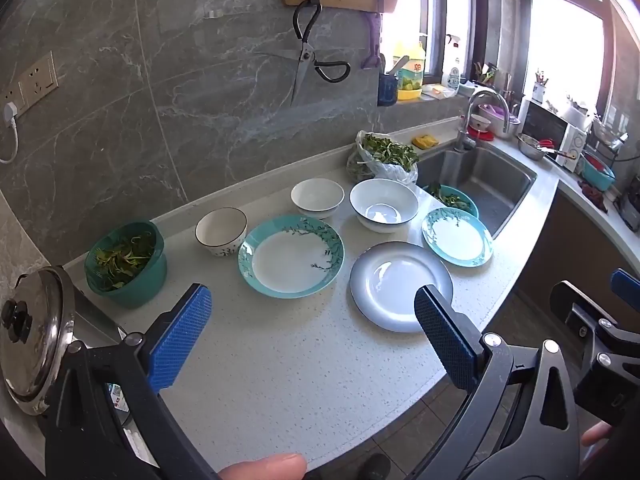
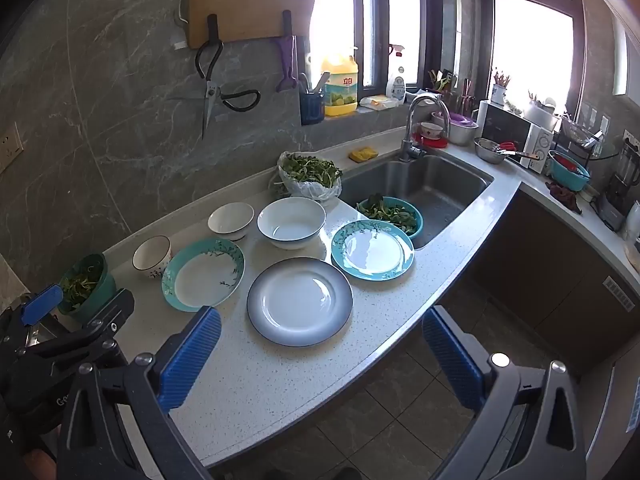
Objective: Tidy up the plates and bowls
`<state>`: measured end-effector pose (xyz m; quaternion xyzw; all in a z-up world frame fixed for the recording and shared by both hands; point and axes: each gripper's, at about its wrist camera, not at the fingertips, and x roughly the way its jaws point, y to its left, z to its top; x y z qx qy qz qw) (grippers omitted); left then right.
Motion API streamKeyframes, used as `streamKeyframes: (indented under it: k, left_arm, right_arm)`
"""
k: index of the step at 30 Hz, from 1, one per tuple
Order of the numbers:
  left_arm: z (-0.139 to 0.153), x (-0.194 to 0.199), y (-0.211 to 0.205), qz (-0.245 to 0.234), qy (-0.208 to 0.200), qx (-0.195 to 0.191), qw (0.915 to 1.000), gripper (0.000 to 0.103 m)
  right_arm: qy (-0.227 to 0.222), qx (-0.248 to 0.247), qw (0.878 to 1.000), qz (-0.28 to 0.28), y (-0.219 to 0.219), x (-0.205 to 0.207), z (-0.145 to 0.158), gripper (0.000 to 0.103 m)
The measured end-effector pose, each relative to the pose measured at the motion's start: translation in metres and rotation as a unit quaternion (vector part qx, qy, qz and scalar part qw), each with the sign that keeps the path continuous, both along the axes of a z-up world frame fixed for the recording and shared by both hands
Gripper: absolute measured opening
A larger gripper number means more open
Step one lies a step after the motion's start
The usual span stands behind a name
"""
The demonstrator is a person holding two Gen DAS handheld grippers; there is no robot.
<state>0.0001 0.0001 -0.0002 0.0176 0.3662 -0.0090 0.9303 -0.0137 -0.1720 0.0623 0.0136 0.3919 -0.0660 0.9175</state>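
Note:
On the counter lie a grey-rimmed plate [image 1: 401, 285] [image 2: 300, 301], a large teal-rimmed plate [image 1: 291, 255] [image 2: 203, 274] and a smaller teal-rimmed plate [image 1: 457, 236] [image 2: 372, 249]. Behind them stand a large white bowl [image 1: 383, 204] [image 2: 291, 222], a small white bowl [image 1: 317, 197] [image 2: 231, 220] and a dark-rimmed patterned bowl [image 1: 221, 231] [image 2: 152, 257]. My left gripper [image 1: 312, 328] is open and empty, above the counter in front of the plates. My right gripper [image 2: 320, 354] is open and empty, over the counter's front edge near the grey-rimmed plate.
A green tub of greens [image 1: 126, 262] and a pot lid [image 1: 36, 336] sit at the left. A bag of greens [image 1: 384, 156] lies by the sink [image 1: 480, 184], which holds a teal colander [image 2: 394, 214]. Scissors [image 1: 308, 60] and a cutting board [image 2: 248, 0] hang on the wall.

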Motion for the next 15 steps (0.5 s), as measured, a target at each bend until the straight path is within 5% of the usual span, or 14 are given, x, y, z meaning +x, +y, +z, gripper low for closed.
streamKeyframes:
  k: [15]
  left_arm:
    - [-0.003,0.001,-0.008,-0.002,0.002,0.002,1.0,0.103]
  right_arm:
    - [0.0,0.001,1.0,0.0,-0.001,0.0,0.001,0.103]
